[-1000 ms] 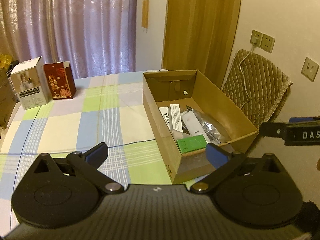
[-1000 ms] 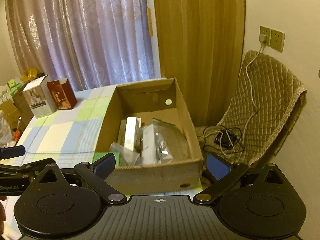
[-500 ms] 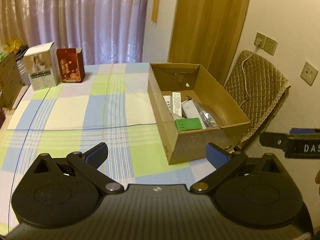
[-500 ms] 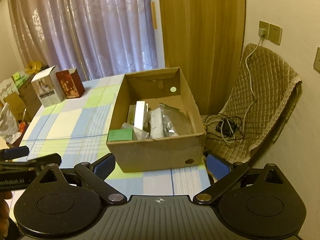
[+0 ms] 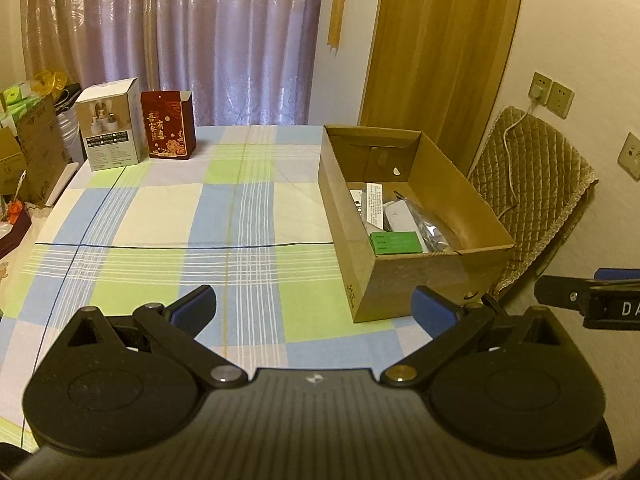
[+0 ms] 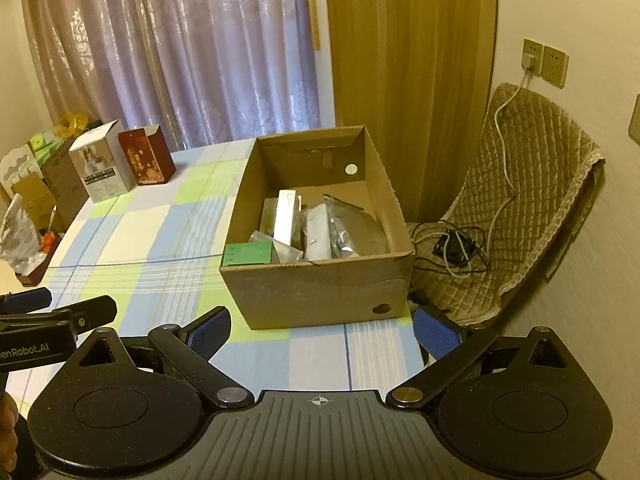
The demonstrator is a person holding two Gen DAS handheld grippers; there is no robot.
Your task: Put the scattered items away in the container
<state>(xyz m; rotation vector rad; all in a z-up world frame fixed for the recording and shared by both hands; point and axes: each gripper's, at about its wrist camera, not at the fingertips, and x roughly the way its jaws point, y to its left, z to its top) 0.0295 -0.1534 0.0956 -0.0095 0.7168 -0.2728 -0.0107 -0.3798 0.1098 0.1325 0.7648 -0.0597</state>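
Left wrist view: left tool [image 5: 314, 308], blue-padded fingers spread wide, nothing between them, held above the near part of the counter [image 5: 160, 216], which wears a checked cloth of green, blue and cream.

Cardboard box [image 5: 404, 280], open-topped, at the right end of the counter near its edge. Contents, all inside the box: green carton [image 5: 395, 243] against the near wall; white printed carton [image 5: 374, 204] lying lengthwise further back; white pouch [image 5: 396, 216] beside it; clear plastic bag [image 5: 434, 232] toward the right wall. Some items overlap; the exact count cannot be told.

Far left of the counter, well apart from the box: white product box [image 5: 110, 130], upright; dark red box [image 5: 168, 124] with gold lettering, upright, just beside it.

Right wrist view: right tool [image 6: 322, 330], fingers likewise spread, empty, facing the near wall of the cardboard box [image 6: 320, 292]. The green carton [image 6: 248, 254] sits in the near-left corner. The left tool's finger and body [image 6: 48, 320] enter at the left edge.

Surroundings: quilted chair [image 6: 524, 208] to the right of the counter, a white cable trailing over it from a wall socket [image 6: 530, 58]; mauve curtains [image 5: 180, 40] behind.
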